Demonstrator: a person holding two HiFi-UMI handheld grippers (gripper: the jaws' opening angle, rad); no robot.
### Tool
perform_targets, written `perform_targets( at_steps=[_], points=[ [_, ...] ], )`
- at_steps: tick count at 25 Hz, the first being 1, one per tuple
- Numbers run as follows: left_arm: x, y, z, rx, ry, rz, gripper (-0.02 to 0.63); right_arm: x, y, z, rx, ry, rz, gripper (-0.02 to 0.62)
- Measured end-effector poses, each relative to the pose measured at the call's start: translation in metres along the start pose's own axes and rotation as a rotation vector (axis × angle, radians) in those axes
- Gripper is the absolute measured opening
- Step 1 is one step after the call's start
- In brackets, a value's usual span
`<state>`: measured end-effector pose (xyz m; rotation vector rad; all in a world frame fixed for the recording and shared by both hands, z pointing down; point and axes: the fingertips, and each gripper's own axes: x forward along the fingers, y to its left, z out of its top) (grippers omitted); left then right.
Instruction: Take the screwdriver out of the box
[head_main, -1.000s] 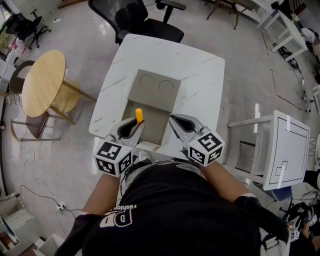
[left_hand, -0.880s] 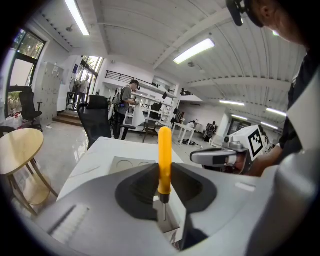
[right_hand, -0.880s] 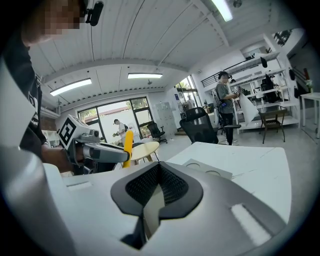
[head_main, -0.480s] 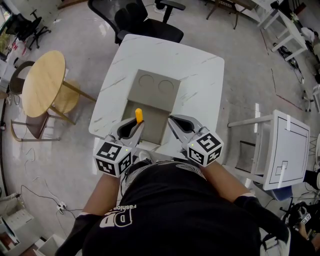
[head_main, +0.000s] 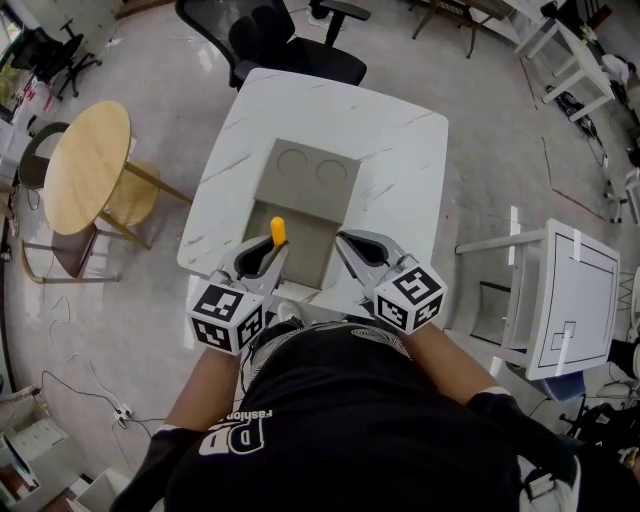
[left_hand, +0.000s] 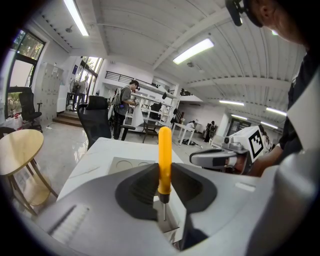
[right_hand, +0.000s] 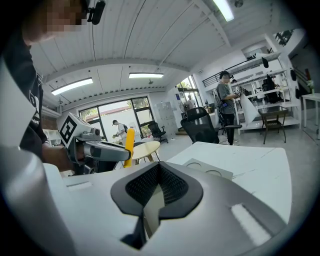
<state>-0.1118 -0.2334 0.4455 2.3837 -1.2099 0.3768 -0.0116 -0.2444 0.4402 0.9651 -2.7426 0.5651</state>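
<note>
The screwdriver (head_main: 278, 232) has a yellow handle and stands upright, its thin metal shaft pointing down. My left gripper (head_main: 262, 260) is shut on the screwdriver at the handle's lower end, above the near left part of the open cardboard box (head_main: 305, 215). In the left gripper view the handle (left_hand: 164, 159) rises between the pads and the shaft tip hangs over the box. My right gripper (head_main: 356, 250) is shut with nothing in it, just right of the box's near corner. The right gripper view has the left gripper (right_hand: 98, 150) and yellow handle (right_hand: 129, 145) at its left.
The box lies on a white marble-look table (head_main: 400, 150), its flap with two round marks (head_main: 308, 170) toward the far side. A black office chair (head_main: 290, 45) stands beyond the table, a round wooden table (head_main: 88, 165) to the left and a white stand (head_main: 570, 300) to the right.
</note>
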Motion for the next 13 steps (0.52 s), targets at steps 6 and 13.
perform_targets(
  at_steps=[6,13],
  points=[
    [0.0016,-0.0003,0.0004,0.001,-0.001,-0.001,0.138,-0.0002,-0.0005,-0.0007,0.0,0.0,0.0,-0.005],
    [-0.0002,0.001,0.0012,0.001,-0.002,-0.002,0.138,0.0012,0.0012,-0.0007,-0.001,0.001,-0.001,-0.005]
  ],
)
